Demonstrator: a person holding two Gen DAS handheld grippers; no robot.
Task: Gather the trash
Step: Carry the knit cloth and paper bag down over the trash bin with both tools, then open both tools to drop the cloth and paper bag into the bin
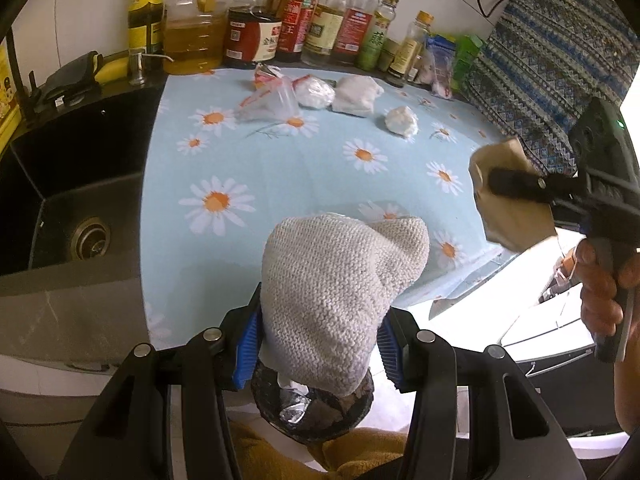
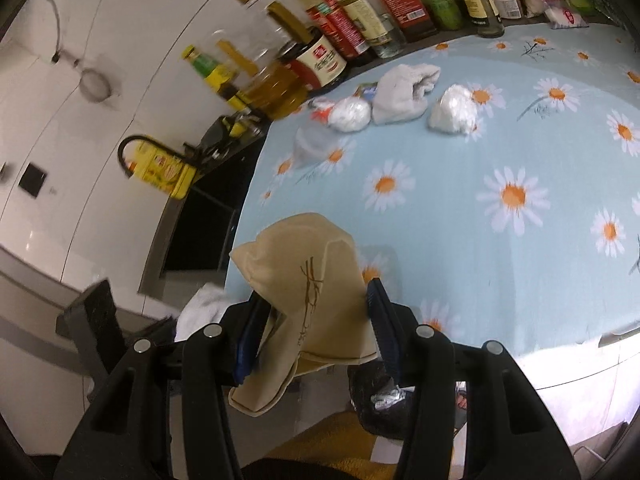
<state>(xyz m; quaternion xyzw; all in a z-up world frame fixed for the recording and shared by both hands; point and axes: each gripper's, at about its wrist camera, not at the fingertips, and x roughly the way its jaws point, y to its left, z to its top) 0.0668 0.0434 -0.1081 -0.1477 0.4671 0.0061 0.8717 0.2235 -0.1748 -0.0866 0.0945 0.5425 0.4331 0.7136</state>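
My left gripper (image 1: 320, 340) is shut on a grey-white knitted cloth (image 1: 340, 280), which hangs over a black trash bin (image 1: 316, 416) below the counter's front edge. The bin holds foil and scraps. At the right of the left wrist view, my right gripper (image 1: 516, 200) carries a tan pouch (image 1: 516, 220) above the counter's edge. In the right wrist view, the right gripper (image 2: 316, 332) is shut on that tan pouch (image 2: 312, 272), which bears a brown twig print; the bin (image 2: 380, 396) shows below it. A clear plastic bag (image 1: 272, 100), white wads (image 1: 402, 120) and a white cloth (image 1: 356, 96) lie at the back of the daisy tablecloth (image 1: 280, 168).
Bottles of oil and sauce (image 1: 256, 36) line the back wall. A dark sink (image 1: 80, 208) lies left of the cloth-covered counter. A patterned fabric (image 1: 540, 80) hangs at the back right. A person's hand (image 1: 600, 280) grips the right tool's handle.
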